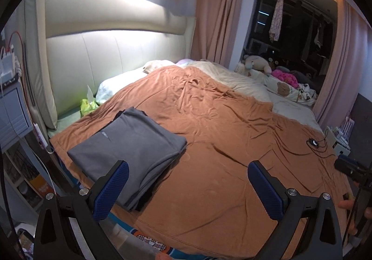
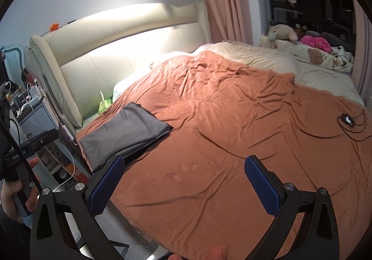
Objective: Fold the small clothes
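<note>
A grey garment (image 1: 130, 148), folded into a flat rectangle, lies on the orange blanket (image 1: 220, 134) near the bed's left front corner. It also shows in the right wrist view (image 2: 125, 132). My left gripper (image 1: 188, 188) is open and empty, held above the bed's front edge with its left finger over the garment's near end. My right gripper (image 2: 183, 185) is open and empty above the blanket, to the right of the garment. The body of the left gripper shows at the left edge of the right wrist view (image 2: 30, 143).
A cream headboard (image 1: 111, 55) stands behind the bed. A green tissue pack (image 1: 88, 104) lies by the pillow (image 1: 116, 85). A black cable with a small device (image 1: 313, 143) lies on the blanket at right. Stuffed toys (image 1: 279, 74) sit at the far side. A nightstand (image 1: 11, 102) stands left of the bed.
</note>
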The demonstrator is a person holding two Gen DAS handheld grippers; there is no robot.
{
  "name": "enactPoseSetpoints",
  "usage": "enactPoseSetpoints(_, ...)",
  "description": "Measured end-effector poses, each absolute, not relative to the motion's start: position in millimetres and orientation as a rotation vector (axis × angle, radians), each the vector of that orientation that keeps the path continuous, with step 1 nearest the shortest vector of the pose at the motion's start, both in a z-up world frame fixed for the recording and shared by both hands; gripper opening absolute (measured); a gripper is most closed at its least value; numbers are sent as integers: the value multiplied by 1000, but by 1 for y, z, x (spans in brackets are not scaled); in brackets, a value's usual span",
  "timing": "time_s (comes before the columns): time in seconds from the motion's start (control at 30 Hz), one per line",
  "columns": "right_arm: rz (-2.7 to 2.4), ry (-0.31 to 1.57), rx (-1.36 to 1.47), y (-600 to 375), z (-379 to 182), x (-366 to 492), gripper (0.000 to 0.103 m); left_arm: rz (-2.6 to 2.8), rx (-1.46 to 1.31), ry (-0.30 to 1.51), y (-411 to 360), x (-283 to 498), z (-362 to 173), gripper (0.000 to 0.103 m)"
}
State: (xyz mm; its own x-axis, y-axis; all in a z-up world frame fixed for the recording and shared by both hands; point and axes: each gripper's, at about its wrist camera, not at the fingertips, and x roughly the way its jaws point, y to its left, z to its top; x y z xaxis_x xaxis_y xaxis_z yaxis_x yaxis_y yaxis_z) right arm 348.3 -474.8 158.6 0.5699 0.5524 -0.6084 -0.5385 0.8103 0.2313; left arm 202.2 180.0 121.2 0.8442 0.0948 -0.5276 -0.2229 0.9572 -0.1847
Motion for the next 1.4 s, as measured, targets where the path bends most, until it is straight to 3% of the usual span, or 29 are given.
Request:
enactPoseSetpoints(0.67, 625, 661, 101, -579, 166, 276, 103, 94, -210, 430, 83, 121, 126, 103)
enactPoseSetpoints(1.03, 604, 546, 53, -612, 156, 228, 103, 55, -196, 397, 52, 91, 114, 103)
enactPoseSetpoints(1.4, 593, 568, 81, -646, 138, 196, 103, 32, -226, 375, 34, 64, 95, 103)
